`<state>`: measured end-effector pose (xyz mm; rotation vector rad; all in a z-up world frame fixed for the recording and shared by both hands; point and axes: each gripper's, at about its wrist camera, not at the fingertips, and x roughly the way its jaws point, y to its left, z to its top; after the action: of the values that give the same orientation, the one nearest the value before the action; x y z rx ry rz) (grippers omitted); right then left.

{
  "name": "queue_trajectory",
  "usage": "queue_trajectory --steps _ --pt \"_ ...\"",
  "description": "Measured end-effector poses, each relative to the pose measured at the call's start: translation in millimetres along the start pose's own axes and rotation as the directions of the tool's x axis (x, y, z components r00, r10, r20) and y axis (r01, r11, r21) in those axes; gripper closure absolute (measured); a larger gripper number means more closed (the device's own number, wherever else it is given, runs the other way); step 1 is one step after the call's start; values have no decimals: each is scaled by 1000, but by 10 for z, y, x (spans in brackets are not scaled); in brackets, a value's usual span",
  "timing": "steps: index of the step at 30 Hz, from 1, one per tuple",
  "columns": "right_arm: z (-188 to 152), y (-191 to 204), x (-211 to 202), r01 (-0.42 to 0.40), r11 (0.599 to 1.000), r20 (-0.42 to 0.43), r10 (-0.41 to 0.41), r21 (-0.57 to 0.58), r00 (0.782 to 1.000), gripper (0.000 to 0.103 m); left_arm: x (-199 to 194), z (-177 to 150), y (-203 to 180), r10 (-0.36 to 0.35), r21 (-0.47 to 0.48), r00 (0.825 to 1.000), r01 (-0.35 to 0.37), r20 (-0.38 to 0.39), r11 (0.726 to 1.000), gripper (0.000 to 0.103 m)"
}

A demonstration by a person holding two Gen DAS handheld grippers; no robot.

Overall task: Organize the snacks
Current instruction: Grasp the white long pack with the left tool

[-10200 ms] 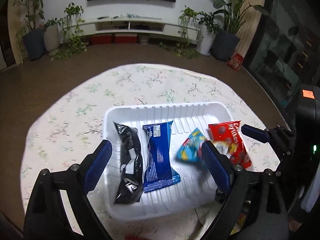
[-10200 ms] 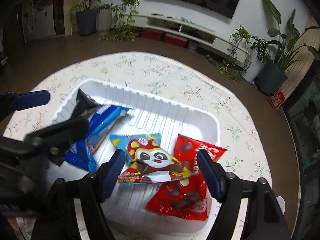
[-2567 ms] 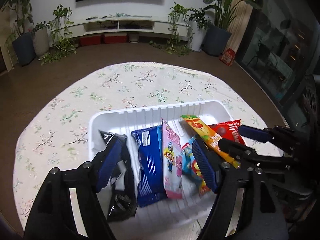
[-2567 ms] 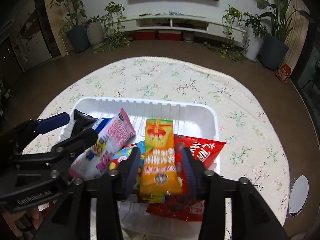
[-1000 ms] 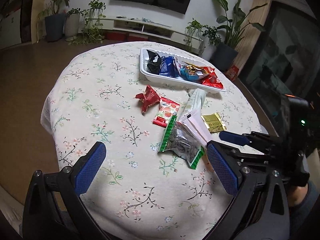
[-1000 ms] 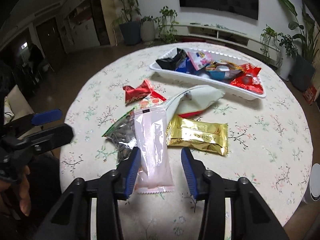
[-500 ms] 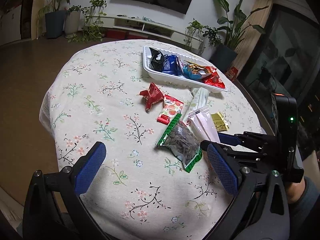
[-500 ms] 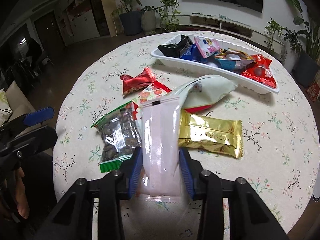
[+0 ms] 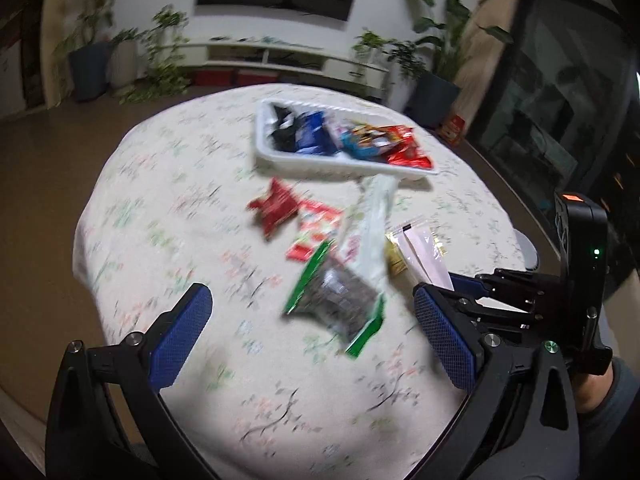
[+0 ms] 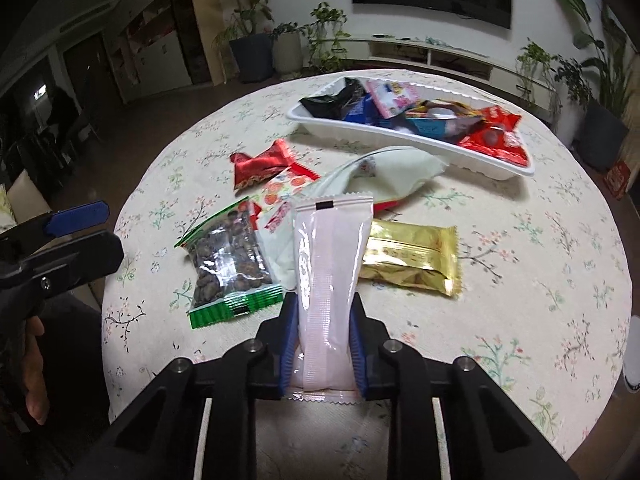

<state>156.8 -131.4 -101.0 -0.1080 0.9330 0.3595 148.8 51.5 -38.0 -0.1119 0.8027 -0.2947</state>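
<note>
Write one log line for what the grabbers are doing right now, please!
right gripper: shut on pink packet | left gripper: open, empty | white tray: partly filled

No lettering is legible. Print on the gold packet (image 10: 408, 259), at 3 o'clock of the pink sachet (image 10: 329, 276), and on the red packet (image 10: 494, 138) in the tray is blurred beyond reading

Colours and patterns, snack table

Tablecloth (image 10: 520, 240): cream, small floral sprigs in green, pink, brown. Tray (image 10: 400, 136): white, ribbed. Held sachet (image 10: 328, 264): pale pink, black mark at top. Nut bag (image 10: 230, 260): clear, green edges. Bar wrapper (image 10: 408, 258): gold. Twisted wrapper (image 10: 260, 164): red. Gripper pads (image 9: 180, 332): blue, textured.
</note>
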Motion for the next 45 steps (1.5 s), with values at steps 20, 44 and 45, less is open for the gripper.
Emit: queue_trajectory --steps 20,44,45 --pt "-151 -823 -247 21 961 98 -50 276 994 78 1500 837 -707 73 358 948 45 -309 933 38" --pt "-141 -891 -218 -51 948 112 17 313 994 78 1978 831 -864 120 377 899 53 -421 925 77" --pt "-142 -901 -220 -51 947 114 15 317 993 78 1964 831 -858 116 373 900 54 -420 926 77"
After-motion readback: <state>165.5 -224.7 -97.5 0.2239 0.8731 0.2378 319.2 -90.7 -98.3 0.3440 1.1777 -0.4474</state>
